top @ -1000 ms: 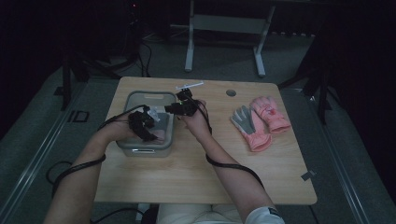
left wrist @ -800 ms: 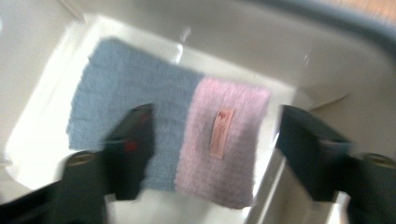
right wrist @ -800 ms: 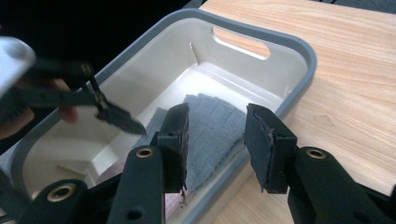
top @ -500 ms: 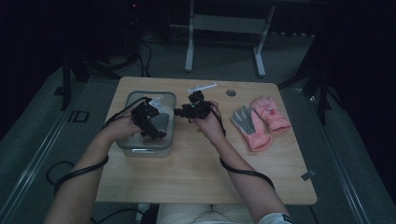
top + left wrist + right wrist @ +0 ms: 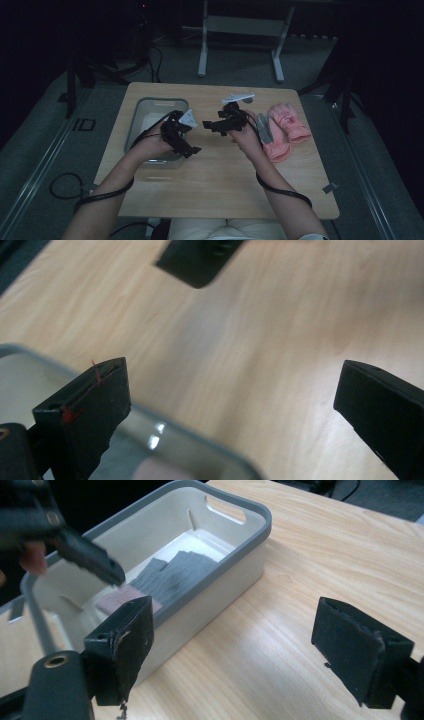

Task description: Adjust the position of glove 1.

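Observation:
A white bin with a grey rim stands on the left of the wooden table. Inside it lies a grey and pink glove. My left gripper hovers at the bin's near right edge, open and empty; its own view looks past the bin rim onto bare wood, jaws wide apart. My right gripper is over the table just right of the bin, open and empty, pointing back at the bin. Its jaws frame the bin's side wall.
Two pink gloves lie side by side at the table's right, the nearer one showing a grey palm. Bare wood spreads across the front of the table. Cables trail from both forearms. A metal stand is on the floor beyond.
Both grippers were over the bin a second ago. The right one has drawn away to the right, and the left one has moved to the bin's right front edge; both are empty.

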Demonstrator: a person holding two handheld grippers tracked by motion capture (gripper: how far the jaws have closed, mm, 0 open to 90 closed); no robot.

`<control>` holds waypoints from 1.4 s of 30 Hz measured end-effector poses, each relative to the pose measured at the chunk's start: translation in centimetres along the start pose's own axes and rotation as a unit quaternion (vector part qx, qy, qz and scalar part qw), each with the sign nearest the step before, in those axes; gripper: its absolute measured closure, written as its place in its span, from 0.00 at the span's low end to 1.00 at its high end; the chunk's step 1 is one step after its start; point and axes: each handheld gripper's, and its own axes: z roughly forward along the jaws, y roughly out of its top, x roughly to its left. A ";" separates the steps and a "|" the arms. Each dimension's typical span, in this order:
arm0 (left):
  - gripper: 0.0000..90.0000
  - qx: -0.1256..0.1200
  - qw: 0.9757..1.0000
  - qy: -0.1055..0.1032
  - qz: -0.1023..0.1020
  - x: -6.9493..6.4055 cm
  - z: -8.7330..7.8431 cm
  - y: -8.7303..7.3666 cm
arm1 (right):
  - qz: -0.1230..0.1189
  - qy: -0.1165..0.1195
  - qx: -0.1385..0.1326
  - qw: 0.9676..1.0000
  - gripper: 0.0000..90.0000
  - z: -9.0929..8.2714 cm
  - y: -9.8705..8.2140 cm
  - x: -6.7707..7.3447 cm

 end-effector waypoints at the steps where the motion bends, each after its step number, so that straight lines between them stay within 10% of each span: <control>1: 0.02 0.004 1.000 -0.004 0.003 -0.4 0.3 0.2 | 0.002 0.005 -0.002 1.000 0.18 -0.2 -0.2 -0.3; 11: 0.03 -0.017 1.000 0.000 0.000 -2.8 2.1 0.8 | 0.000 -0.017 -0.009 1.000 0.16 -2.6 -1.7 -1.8; 26: 0.04 -0.061 0.996 0.001 -0.068 -8.2 4.7 -0.3 | 0.003 -0.042 -0.021 0.999 0.12 -7.4 -4.9 -3.9; 33: 0.03 -0.069 0.994 0.003 -0.088 -10.1 6.0 -2.4 | 0.001 -0.078 -0.022 0.997 0.61 -9.5 -6.2 -6.3; 42: 0.03 -0.078 0.993 0.041 -0.082 -12.0 7.3 -4.5 | -0.024 -0.118 0.043 0.992 0.76 -9.8 -7.2 -9.8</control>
